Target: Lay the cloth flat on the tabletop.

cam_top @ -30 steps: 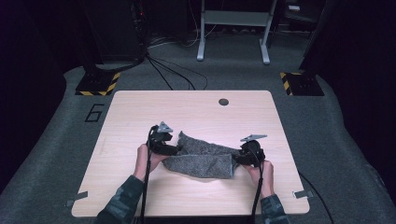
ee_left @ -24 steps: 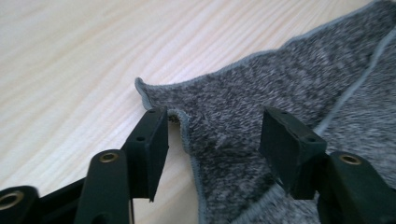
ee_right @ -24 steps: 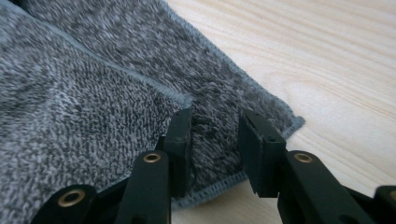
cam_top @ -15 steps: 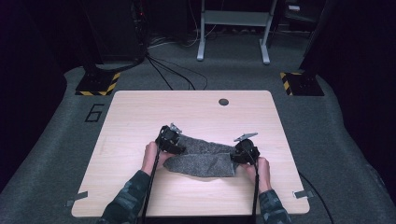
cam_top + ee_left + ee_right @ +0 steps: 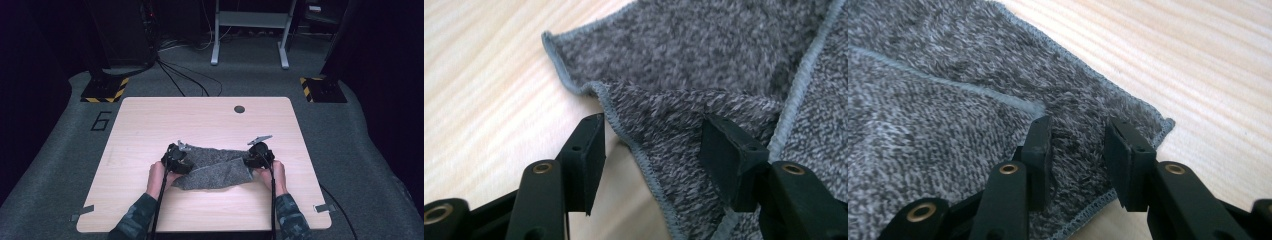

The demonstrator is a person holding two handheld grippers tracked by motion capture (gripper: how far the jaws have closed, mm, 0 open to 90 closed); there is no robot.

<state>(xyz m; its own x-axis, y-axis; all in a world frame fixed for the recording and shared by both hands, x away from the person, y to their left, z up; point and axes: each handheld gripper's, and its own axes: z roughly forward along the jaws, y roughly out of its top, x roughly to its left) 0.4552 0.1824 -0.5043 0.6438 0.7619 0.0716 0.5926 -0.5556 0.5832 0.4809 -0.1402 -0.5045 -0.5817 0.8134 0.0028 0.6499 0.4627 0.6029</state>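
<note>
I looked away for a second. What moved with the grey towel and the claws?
Both claws sank toward the table, laying the grey towel flatter. The left claw has just been closing, then eased open; towel lies between its jaws, unpinched. The right claw stands open over the towel. The towel stayed folded, mid-table.

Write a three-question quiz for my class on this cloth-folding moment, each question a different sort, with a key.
1. True or false: the grey cloth lies flat in one layer.
2. The left gripper has its jaws: A) spread around a cloth edge, B) clamped on the table.
3. What lies under the right gripper?

Key: 1 false, it is folded over; 2 A; 3 the cloth's corner.
</note>
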